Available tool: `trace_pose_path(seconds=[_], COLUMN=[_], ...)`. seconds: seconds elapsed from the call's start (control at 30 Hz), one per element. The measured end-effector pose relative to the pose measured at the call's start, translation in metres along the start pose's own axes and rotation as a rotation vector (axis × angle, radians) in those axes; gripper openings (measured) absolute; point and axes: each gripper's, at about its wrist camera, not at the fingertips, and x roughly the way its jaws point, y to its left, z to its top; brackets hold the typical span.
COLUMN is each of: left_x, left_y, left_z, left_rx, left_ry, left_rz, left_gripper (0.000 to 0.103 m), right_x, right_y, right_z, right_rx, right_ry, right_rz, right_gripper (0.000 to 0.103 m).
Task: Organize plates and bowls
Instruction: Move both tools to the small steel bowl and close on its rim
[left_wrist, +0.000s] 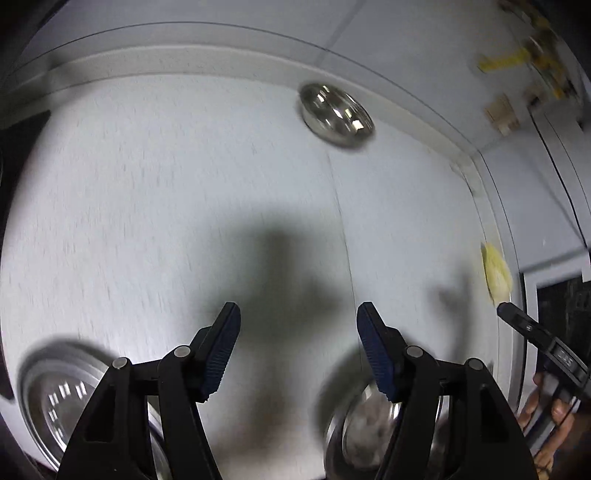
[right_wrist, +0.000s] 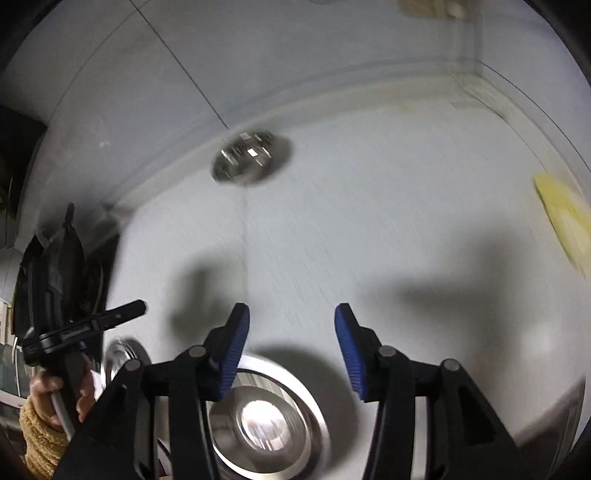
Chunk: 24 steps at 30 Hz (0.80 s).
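My left gripper is open and empty above the white counter. A steel plate lies at its lower left and a steel bowl sits under its right finger. A small steel bowl stands far back by the wall. My right gripper is open and empty, hovering over a steel plate. The far bowl and another steel dish at lower left also show there. The right gripper appears at the right edge of the left wrist view, the left gripper in the right wrist view.
A yellow sponge lies at the counter's right edge; it also shows in the right wrist view. A raised backsplash runs along the back. Yellow items hang on the wall at upper right. Both views are motion-blurred.
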Motion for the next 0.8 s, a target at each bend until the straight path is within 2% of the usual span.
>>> trace_pose_path(seconds=[0.17,0.27,0.37,0.43,0.5,0.57,0.8], left_x=[0.024,0.046,0.076,0.091,0.106,0.118,0.144], left_y=[0.005,0.006,0.013,0.015,0.016,0.016,0.013], left_z=[0.078,0.115,0.148,0.162,0.174,0.182,0.201], left_rx=[-0.017,-0.029,-0.075,-0.092,-0.086,-0.079,-0.048], left_ry=[-0.034,-0.049,-0.047,-0.057,-0.054,-0.051,-0.051], left_rz=[0.022,0.020,0.023,0.026,0.038,0.058,0.054], left_gripper=[0.062,0.069,0.069,0.069,0.069,0.069,0.068], right_x=[0.059,0.105,0.147,0.167,0.190,0.202,0.232], right_y=[0.019,0.022,0.021,0.023,0.026,0.026,0.019], right_z=[0.080,0.116,0.140,0.149,0.158,0.162,0.174], right_rx=[-0.027,-0.019,0.000,-0.007,-0.032,-0.034,-0.018], right_ry=[0.019,0.044,0.057,0.075,0.093,0.095,0.111], right_rz=[0.049,0.065,0.088,0.095,0.061,0.053,0.035], right_gripper=[0.057,0.057,0.058,0.058,0.058,0.058,0.056])
